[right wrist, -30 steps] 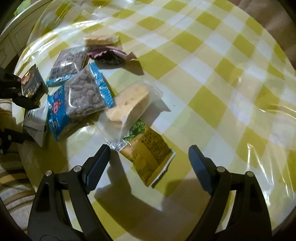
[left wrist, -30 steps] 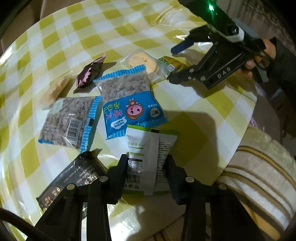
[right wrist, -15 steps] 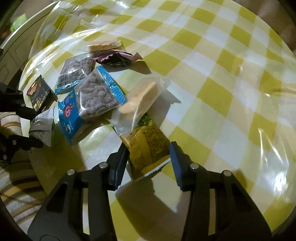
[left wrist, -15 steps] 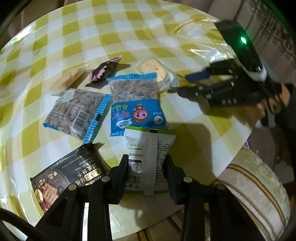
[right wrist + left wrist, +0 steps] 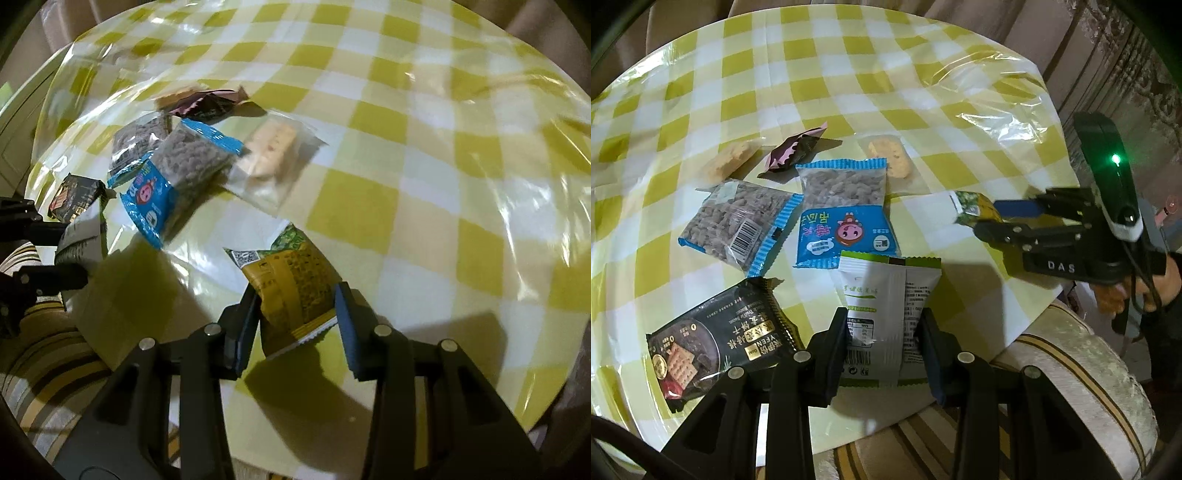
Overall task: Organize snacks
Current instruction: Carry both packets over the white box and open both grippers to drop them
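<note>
Right gripper (image 5: pixel 297 314): jaws have just been closing, now clamped on yellow-green snack packet (image 5: pixel 291 280), one pad on each side edge. Packet lifted clear of tabletop (image 5: pixel 424 184), printed end pointing away from the jaws, shadow thrown below it. Seen from left wrist view as right gripper (image 5: pixel 990 218) at right edge of tabletop, yellow-green snack packet (image 5: pixel 973 208) sticking out of the jaws, a hand (image 5: pixel 1145 288) on the grip behind.

Left gripper (image 5: pixel 882 339): jaws clamped on white-green sachet (image 5: pixel 882 295), pads pressing both long edges near its lower end. Sachet top edge just touching or overlapping lower edge of blue pig-print bag (image 5: pixel 846 210); cannot tell which.

Further out, rest of snacks lying flat on tabletop (image 5: pixel 849 74):
- black cracker pack (image 5: pixel 713 343), just left of left jaw, tilted.
- clear nut bag with barcode (image 5: pixel 738 225), beside blue pig-print bag, left of it.
- dark pink-edged wrapper (image 5: pixel 794 151), behind the two nut bags.
- clear-wrapped biscuit (image 5: pixel 729 160), left of dark wrapper.
- clear-wrapped cookie (image 5: pixel 890 157), behind blue bag's right corner; upper edge of blue bag overlapping it.

Yellow-white check cloth under clear plastic cover. Striped cushion (image 5: pixel 1071 387) below tabletop edge, lower right.
</note>
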Motion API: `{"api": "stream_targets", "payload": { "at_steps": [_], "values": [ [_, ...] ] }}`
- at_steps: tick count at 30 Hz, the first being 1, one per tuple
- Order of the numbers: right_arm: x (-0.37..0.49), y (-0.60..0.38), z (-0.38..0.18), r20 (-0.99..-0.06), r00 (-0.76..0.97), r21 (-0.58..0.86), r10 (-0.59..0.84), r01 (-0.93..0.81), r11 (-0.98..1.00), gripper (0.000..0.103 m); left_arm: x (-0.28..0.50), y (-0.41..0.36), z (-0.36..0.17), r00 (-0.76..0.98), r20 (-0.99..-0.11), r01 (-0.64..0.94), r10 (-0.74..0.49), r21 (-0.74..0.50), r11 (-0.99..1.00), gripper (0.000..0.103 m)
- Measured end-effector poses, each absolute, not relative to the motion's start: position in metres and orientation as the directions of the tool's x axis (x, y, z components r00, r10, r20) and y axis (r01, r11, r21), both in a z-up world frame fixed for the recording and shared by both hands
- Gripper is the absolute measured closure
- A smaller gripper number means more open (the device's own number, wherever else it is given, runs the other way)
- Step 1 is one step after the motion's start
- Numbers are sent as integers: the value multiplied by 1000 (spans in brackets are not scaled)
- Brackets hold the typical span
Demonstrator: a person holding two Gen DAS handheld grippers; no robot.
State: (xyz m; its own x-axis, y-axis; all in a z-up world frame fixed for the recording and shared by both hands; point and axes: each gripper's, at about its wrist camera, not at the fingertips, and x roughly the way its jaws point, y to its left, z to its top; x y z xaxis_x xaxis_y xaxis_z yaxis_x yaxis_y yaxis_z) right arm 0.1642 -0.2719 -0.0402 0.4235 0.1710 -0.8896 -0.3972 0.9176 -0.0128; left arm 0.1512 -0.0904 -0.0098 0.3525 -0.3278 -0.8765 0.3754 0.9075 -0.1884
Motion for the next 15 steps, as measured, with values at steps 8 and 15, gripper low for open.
{"api": "stream_targets", "payload": {
  "at_steps": [8,15],
  "values": [
    [136,-290,-35,-877,448,19,174,-328,944,60,144,-101,-5,354,-872,390,-338,-191,901,65],
    [114,-312,-33,-870,466,37,159,-259,965,60,138,-119,1,351,-866,416,-355,-195,888,65]
  ]
}}
